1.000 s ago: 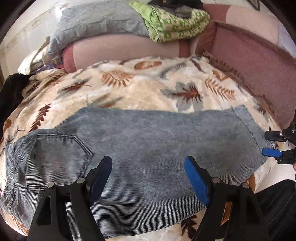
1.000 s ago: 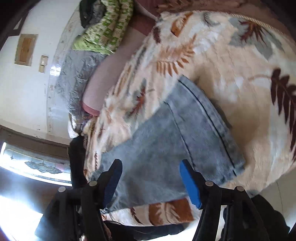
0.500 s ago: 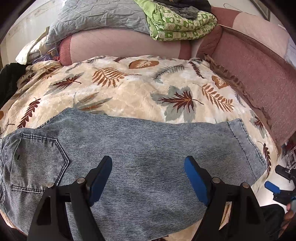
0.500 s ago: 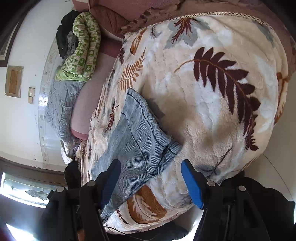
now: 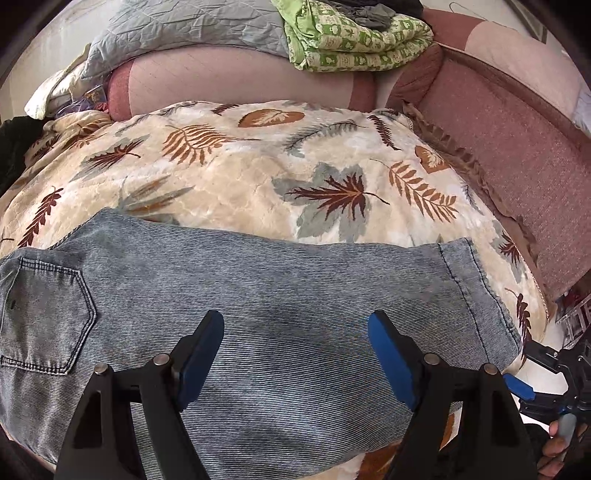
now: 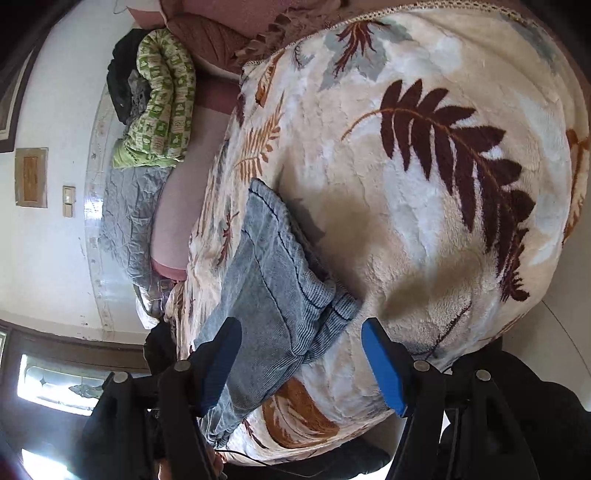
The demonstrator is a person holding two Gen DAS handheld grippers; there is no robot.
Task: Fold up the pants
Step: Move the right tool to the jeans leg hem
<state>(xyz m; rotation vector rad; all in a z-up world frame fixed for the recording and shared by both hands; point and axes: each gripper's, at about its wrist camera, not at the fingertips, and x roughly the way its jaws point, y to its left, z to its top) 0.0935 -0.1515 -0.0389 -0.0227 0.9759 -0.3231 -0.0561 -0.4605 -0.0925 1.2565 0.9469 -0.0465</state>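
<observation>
Grey-blue denim pants (image 5: 258, 295) lie flat across the near edge of a leaf-patterned blanket (image 5: 258, 173), back pocket (image 5: 40, 317) at the left, leg hem (image 5: 476, 288) at the right. My left gripper (image 5: 295, 350) hovers over the middle of the leg, open, nothing between its blue pads. In the right wrist view the hem end of the pants (image 6: 280, 273) is slightly rumpled; my right gripper (image 6: 301, 358) stands open just short of the hem corner, not pressing it. That right gripper (image 5: 532, 373) also shows at the left wrist view's lower right edge, held by a hand.
A pink couch back (image 5: 509, 147) and bolster (image 5: 229, 81) ring the blanket. A green patterned quilt (image 5: 354, 37) and grey quilt (image 5: 184, 26) are piled on top. Dark clothing (image 5: 14, 144) lies at the far left. A white wall (image 6: 44, 92) with a switch is beyond.
The left gripper drew back, so the pants sit lower and nearer in its view. The right gripper rolled and shifted past the hem end, now seeing mostly bare blanket. Both stayed open.
</observation>
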